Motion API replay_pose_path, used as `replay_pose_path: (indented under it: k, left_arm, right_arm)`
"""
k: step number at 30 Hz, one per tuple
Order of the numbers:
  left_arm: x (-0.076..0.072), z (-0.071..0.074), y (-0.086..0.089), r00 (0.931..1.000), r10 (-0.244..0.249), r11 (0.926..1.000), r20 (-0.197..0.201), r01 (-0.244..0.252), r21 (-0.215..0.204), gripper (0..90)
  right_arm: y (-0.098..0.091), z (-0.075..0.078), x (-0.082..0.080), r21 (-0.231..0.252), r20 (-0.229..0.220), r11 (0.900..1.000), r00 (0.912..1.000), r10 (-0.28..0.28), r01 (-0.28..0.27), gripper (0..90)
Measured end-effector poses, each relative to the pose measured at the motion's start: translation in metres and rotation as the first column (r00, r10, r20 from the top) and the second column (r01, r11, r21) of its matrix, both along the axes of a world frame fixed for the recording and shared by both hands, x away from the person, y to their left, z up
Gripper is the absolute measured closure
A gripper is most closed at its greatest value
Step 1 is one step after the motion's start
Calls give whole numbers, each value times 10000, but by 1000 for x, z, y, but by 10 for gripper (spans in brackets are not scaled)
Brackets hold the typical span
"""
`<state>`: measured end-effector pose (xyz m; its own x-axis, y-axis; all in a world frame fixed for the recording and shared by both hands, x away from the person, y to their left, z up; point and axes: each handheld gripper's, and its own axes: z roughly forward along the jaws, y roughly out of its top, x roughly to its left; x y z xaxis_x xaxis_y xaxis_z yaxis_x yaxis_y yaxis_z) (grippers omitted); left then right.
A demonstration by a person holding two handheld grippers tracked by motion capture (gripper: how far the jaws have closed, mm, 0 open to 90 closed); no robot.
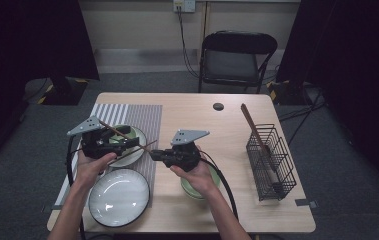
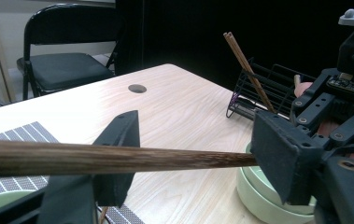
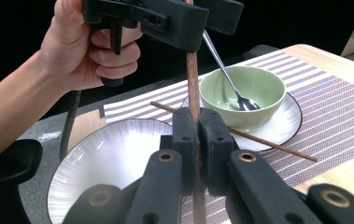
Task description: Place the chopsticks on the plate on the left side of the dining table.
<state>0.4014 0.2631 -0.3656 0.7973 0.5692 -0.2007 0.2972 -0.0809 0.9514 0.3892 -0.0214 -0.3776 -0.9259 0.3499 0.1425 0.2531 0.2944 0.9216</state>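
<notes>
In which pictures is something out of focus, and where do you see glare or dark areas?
Left gripper view: the chopstick close to the lens and the near fingers look soft, while the table is sharper. Right gripper view: the spoon and the white plate show bright reflections. High view: the plate carries glare, and the room's sides are dark.

Dark brown chopstick (image 2: 95,158), pale green bowl (image 3: 242,95), grey-striped placemat (image 1: 144,117), black-rimmed white plate (image 1: 119,197), black wire basket (image 1: 272,162), light wood table (image 1: 202,120).
</notes>
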Motion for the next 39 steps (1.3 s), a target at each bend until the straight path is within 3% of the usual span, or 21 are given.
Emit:
replay_pose_path:
  k: [9, 12, 20, 25, 29, 32, 34, 39]
  left_arm:
    - [-1, 1, -4, 10000, -35, 10000, 62, 35, 76, 303]
    - [-3, 3, -3, 9999, -19, 10000, 105, 18, 67, 301]
    - [-15, 18, -8, 9956, -230, 9993, 911, 203, 304, 302]
    - [-20, 23, -13, 9900, -495, 9978, 1324, 432, 498, 290]
    - [-20, 20, -19, 9886, -582, 9961, 1389, 482, 739, 281]
    - [-20, 18, -23, 9864, -328, 9954, 1611, 177, 942, 285]
    - [-19, 16, -25, 9871, -541, 9936, 1508, 382, 1063, 283]
    - [-13, 8, -23, 9891, -512, 9911, 1378, 333, 1290, 294]
  right_arm:
    - [-13, 0, -3, -92, 48, 9998, 9998, -185, 185, 865]
    - [-22, 2, 0, 137, 44, 9991, 9991, -411, 410, 865]
    - [-39, 3, 9, 90, -54, 9947, 9947, -1023, 1023, 865]
    - [-33, -6, 7, -215, -226, 9964, 9963, -827, 822, 865]
    - [-24, -10, 3, -340, -287, 9979, 9980, -561, 551, 865]
    - [-18, -13, 0, -454, -407, 9986, 9988, -275, 256, 865]
    - [-16, -14, -2, -489, -418, 9986, 9989, -212, 192, 865]
    - [-22, -11, -3, -334, -395, 9991, 9989, -269, 256, 865]
